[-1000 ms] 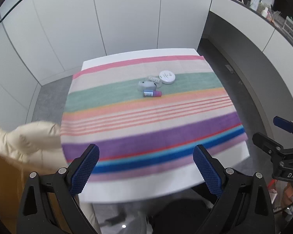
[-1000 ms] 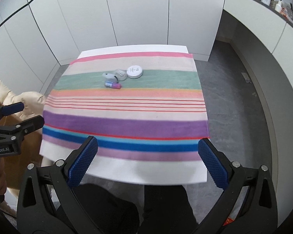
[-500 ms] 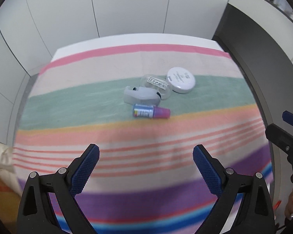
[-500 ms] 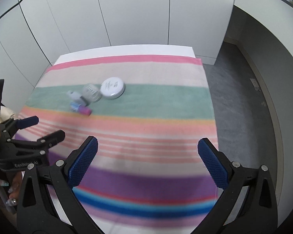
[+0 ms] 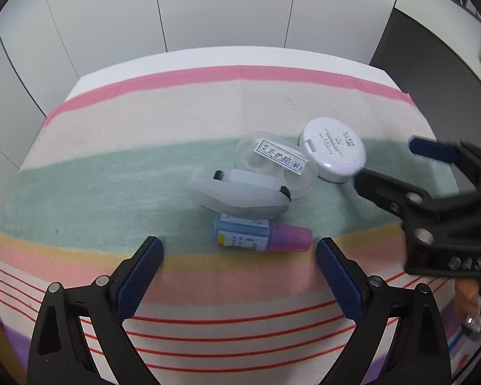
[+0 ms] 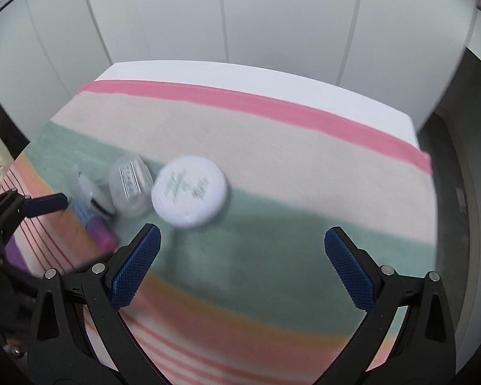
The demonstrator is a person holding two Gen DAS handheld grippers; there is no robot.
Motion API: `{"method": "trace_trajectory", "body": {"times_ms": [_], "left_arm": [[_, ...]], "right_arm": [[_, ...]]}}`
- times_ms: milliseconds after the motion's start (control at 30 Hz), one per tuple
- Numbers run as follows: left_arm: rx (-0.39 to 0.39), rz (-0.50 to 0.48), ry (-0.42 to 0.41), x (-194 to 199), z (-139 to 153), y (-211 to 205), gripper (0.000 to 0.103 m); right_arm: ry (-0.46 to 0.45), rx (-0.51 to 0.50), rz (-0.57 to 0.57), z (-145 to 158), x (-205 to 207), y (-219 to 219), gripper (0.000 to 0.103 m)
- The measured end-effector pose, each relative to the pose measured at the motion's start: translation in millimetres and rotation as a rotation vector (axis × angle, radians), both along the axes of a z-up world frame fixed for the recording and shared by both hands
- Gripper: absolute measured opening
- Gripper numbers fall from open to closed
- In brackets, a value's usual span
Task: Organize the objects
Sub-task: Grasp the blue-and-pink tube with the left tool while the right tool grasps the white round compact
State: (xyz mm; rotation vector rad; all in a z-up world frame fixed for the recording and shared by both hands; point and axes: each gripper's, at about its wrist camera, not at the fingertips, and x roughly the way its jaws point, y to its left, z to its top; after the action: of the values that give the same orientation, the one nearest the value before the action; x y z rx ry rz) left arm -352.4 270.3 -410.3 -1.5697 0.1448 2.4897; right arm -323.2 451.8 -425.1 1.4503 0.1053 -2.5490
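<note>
Lying sideways on green stripe, blue bottle (image 5: 240, 231) with purple cap

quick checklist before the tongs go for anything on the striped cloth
1. Left tongs open and empty: ok.
2. Right tongs open and empty: ok.
3. Small bottle with purple cap lying on its side, in line with the left tongs: ok.
4. White round compact centred between the right tongs: not ok, it sits off to their left.
5. Clear case free of the grey dispenser: not ok, they overlap.
6. Right view sharp: not ok, blurred.
</note>
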Motion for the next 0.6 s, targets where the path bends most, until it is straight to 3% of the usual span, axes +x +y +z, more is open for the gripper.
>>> {"method": "trace_trajectory", "body": {"times_ms": [200,233,267,333,367,433,500,600], "left_arm": [[-0.005,-0.005,0.008,0.7,-0.6,-0.4,0.097],[-0.005,0.0,0.01,-0.3,-0.6,-0.6,0.096],[-0.01,0.009,0.012,-0.9,-0.6,-0.9,0.096],[-0.012,0.025,0.022,-1.1,-0.1,-1.1,0.093],[-0.014,0.027,0.028,-0.8,0.6,-0.6,0.09],[-0.012,0.021,0.048,0.0,3.7,1.5,0.071],[-0.013,0.015,0.055,-0.1,6.6,3.5,0.059],[-0.016,0.018,0.049,-0.1,6.8,5.4,0.059]], "right_arm": [[0.025,0.047,0.048,-9.3,-14.7,-25.3,0.1],[0.025,0.05,0.066,-11.4,-14.5,-30.2,0.087],[0.02,0.051,0.08,-13.6,-14.3,-33.7,0.084],[0.042,0.041,0.077,-10.6,-11.4,-36.6,0.059],[0.047,0.043,0.059,-8.7,-10.1,-36.8,0.059],[0.045,0.044,0.01,-7.8,-7.6,-33.2,0.059],[0.039,0.017,-0.017,-8.5,-3.3,-26.6,0.059],[0.026,0.001,-0.048,-7.7,4.5,-20.4,0.059]]}}
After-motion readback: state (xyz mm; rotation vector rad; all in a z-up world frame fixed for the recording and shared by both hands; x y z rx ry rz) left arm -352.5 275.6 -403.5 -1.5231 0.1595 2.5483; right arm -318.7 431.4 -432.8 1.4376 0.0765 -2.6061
